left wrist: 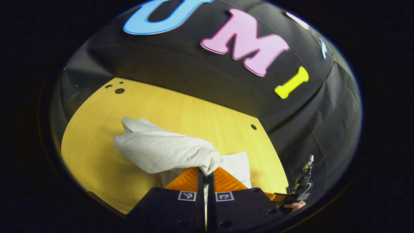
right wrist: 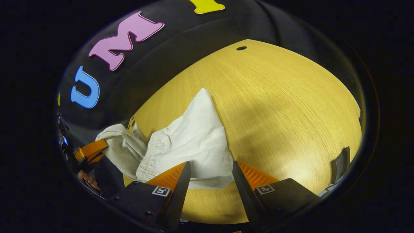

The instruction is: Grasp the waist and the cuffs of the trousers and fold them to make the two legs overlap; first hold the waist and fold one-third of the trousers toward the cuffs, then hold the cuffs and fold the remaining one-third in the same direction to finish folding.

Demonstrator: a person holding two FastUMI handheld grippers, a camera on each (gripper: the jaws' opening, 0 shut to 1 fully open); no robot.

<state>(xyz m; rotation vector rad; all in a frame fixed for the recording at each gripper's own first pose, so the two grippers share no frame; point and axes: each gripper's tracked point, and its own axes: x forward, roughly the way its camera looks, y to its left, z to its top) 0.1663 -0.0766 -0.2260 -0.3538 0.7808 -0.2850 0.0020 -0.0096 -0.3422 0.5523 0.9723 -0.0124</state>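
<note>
Step in hand: judged to be the first fold, laying one leg over the other; the trousers (left wrist: pixel 161 150) are bunched, not yet flat.
Trousers, location: centre of the left gripper view, a lifted roll of pale cloth over the table (left wrist: pixel 97 129); lower left of centre in the right gripper view, with the gathered waist (right wrist: pixel 152 155) at lower left and a point of cloth reaching toward mid-frame.
Left gripper (left wrist: pixel 206 176): fingers drawn almost together at bottom centre of the left gripper view, pinching a fold of the trousers between them; it also appears at the far left edge of the right gripper view.
Right gripper (right wrist: pixel 210 176): fingers spread wide at the bottom of the right gripper view; the cloth edge lies between them, neither finger pressing on it.
Next move, requirement: the right gripper probably needs to close on the cloth edge, so both grippers can carry the fabric across and spread it flat.
</note>
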